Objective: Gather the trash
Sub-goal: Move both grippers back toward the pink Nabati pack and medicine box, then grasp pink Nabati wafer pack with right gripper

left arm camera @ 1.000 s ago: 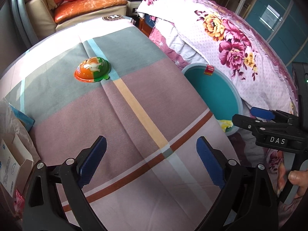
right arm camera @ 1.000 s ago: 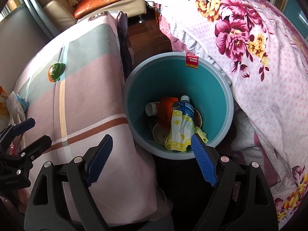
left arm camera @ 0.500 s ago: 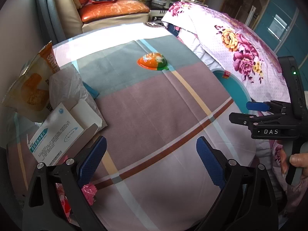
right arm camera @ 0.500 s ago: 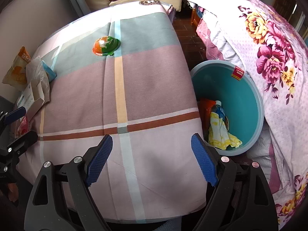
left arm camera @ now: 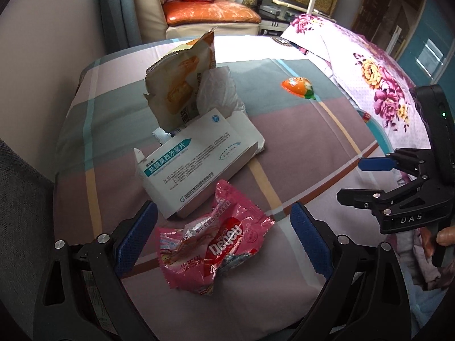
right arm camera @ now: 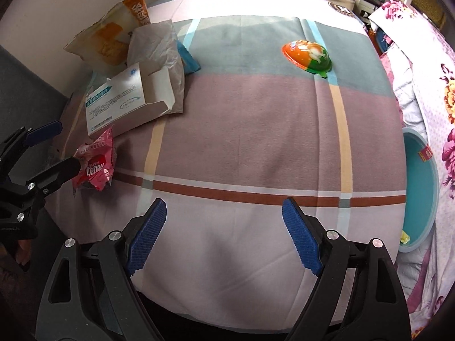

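At the left edge of the desk [right arm camera: 256, 130], which is wearing a cloth of pink, grey-green and white blocks with brown and yellow stripes, a heap of trash is lying together: a torn orange-and-white snack bag [left arm camera: 182, 85] is standing at the back, a crumpled white plastic bag [left arm camera: 219, 91] is leaning just beside it, and an opened white cardboard medicine box with teal lettering [left arm camera: 199, 162] is resting against both. In front of the box, a crumpled pink foil wrapper [left arm camera: 216, 244] is lying on the cloth, and the left gripper [left arm camera: 224, 236] is hovering over it with its blue-padded jaws standing wide on either side, not pressing it. Further right and well apart from the heap, an orange-and-green dome-shaped plastic cup [right arm camera: 308, 55] is sitting alone on the grey-green block. The right gripper [right arm camera: 224, 236] is hanging over the near, bare part of the cloth with its jaws spread wide and nothing between them. Beyond the right edge of the desk, a round teal plastic bin [right arm camera: 423, 199] is standing beside a bed with a floral purple cover [right arm camera: 438, 99].
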Demonstrator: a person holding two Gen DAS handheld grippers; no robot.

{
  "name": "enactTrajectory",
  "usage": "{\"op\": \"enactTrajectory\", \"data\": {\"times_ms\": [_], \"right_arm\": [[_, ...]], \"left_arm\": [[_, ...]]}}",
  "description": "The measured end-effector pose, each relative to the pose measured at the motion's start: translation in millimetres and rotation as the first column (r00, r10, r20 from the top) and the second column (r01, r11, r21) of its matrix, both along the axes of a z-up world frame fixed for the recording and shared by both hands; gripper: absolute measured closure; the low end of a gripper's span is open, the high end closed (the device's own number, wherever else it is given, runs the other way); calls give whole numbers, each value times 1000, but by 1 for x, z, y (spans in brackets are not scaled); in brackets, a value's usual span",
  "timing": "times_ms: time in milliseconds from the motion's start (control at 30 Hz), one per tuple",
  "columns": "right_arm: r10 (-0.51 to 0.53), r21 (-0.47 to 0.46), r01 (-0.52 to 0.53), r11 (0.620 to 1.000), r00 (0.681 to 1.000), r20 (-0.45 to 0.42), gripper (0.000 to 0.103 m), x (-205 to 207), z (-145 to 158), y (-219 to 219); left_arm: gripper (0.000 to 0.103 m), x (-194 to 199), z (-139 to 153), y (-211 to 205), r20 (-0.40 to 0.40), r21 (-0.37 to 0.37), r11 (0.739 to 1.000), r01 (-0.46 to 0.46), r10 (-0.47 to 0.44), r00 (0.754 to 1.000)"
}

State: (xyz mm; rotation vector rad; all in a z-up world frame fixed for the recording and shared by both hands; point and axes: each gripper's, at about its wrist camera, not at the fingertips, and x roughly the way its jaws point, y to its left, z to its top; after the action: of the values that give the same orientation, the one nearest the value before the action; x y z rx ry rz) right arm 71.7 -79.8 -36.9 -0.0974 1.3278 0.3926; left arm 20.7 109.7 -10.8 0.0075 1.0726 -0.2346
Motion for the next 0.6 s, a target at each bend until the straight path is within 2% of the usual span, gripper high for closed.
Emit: {"op": "enactTrajectory", "data": {"times_ms": [300,400,467,567,600], "right_arm": [[136,60,-133,989,990,-46,23,1,-8,68],[161,93,-155,984,985,-55,23,5,-15,85],[176,115,-168,979,983,-57,28,5,-18,95],[193,142,-181,973,979,-72,41,10,-24,105],[194,155,-180,971,978,-80,49,12,-27,107]], "left_arm": [[9,-9,-17,40,-28,103,994,-24,27,999],[9,-8,-21,54,-41,101,994,-48,53,998],[9,-8,-23,62,-45,99,993,-64,68,997],[9,-6,-24,71,-48,99,992,-82,87,995],[9,-5,-25,74,-50,98,991,-88,93,994]]}}
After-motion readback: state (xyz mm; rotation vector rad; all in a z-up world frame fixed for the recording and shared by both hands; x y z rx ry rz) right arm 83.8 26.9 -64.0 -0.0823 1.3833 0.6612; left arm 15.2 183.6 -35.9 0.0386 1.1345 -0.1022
